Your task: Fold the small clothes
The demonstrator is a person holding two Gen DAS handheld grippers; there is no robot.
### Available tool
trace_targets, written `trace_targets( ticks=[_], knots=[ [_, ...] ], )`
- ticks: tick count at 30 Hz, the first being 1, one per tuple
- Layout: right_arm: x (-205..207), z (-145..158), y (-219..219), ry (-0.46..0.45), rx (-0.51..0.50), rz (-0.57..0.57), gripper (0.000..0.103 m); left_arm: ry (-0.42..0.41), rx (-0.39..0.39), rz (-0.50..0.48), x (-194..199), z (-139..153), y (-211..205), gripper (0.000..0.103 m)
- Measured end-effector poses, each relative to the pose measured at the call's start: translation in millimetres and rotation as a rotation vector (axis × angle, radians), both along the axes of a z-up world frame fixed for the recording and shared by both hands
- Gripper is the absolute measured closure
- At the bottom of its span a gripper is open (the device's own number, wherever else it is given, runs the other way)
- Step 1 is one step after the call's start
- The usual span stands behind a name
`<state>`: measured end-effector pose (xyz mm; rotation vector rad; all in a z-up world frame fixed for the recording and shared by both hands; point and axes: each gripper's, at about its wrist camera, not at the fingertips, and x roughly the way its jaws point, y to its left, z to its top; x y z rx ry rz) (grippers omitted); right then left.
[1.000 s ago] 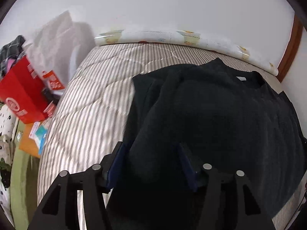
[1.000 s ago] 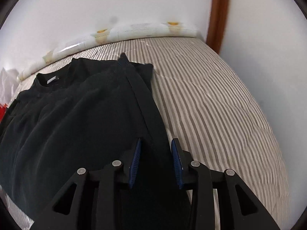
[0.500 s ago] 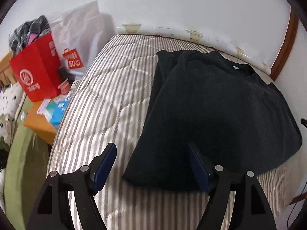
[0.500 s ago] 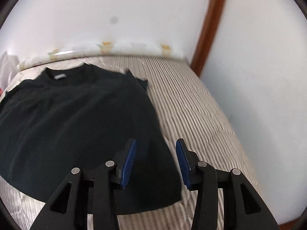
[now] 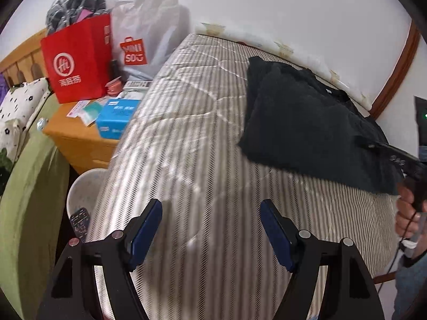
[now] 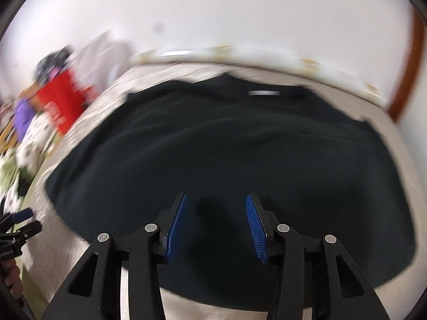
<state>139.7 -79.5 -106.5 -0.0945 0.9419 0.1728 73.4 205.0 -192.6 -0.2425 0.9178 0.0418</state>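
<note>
A black sweater (image 5: pixel 301 122) lies flat on the striped mattress (image 5: pixel 192 160), its sleeves folded in, collar toward the wall. It fills the middle of the blurred right wrist view (image 6: pixel 226 146). My left gripper (image 5: pixel 210 229) is open and empty over bare mattress, left of and nearer than the sweater's hem. My right gripper (image 6: pixel 216 221) is open and empty, hovering over the sweater's lower part. The right gripper's body also shows at the right edge of the left wrist view (image 5: pixel 400 157), held by a hand.
A wooden bedside table (image 5: pixel 77 130) at the left carries a red paper bag (image 5: pixel 77 58), a white Miniso bag (image 5: pixel 149 34), a blue box (image 5: pixel 117 117) and small items. A green cushion (image 5: pixel 24 200) and a white bin (image 5: pixel 85 192) are below. White walls stand behind the bed.
Both grippers let go of the sweater and opened. The left one drew back and to the left off the cloth. The right one swung left over the sweater's lower part.
</note>
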Motion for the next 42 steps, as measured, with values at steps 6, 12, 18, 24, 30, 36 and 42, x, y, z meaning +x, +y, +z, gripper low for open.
trace_targets(
  ticks=[6, 12, 18, 24, 30, 36, 42],
  knots=[
    [-21, -10, 94, -0.021, -0.035, 0.181, 0.058, -0.020, -0.056, 0.010, -21, 0, 25, 0.029],
    [-56, -6, 159, -0.055, -0.108, 0.365, 0.054, -0.038, -0.091, 0.006, -22, -4, 36, 0.029],
    [-55, -33, 190, -0.049, -0.152, 0.420, 0.047, -0.046, -0.115, -0.010, -21, -8, 38, 0.029],
    [-52, -43, 211, -0.101, -0.191, 0.444, 0.039, -0.047, -0.124, -0.006, -16, -8, 39, 0.029],
    [-37, -30, 191, -0.126, -0.085, 0.390, 0.083, -0.048, -0.105, -0.015, -6, -5, 25, 0.029],
    [-45, 32, 122, -0.287, 0.095, 0.268, 0.084, -0.069, -0.036, -0.081, 12, -1, -20, 0.029],
    [-42, 68, 12, -0.359, 0.181, 0.034, 0.085, -0.077, -0.024, -0.134, 37, 4, -65, 0.029]
  ],
)
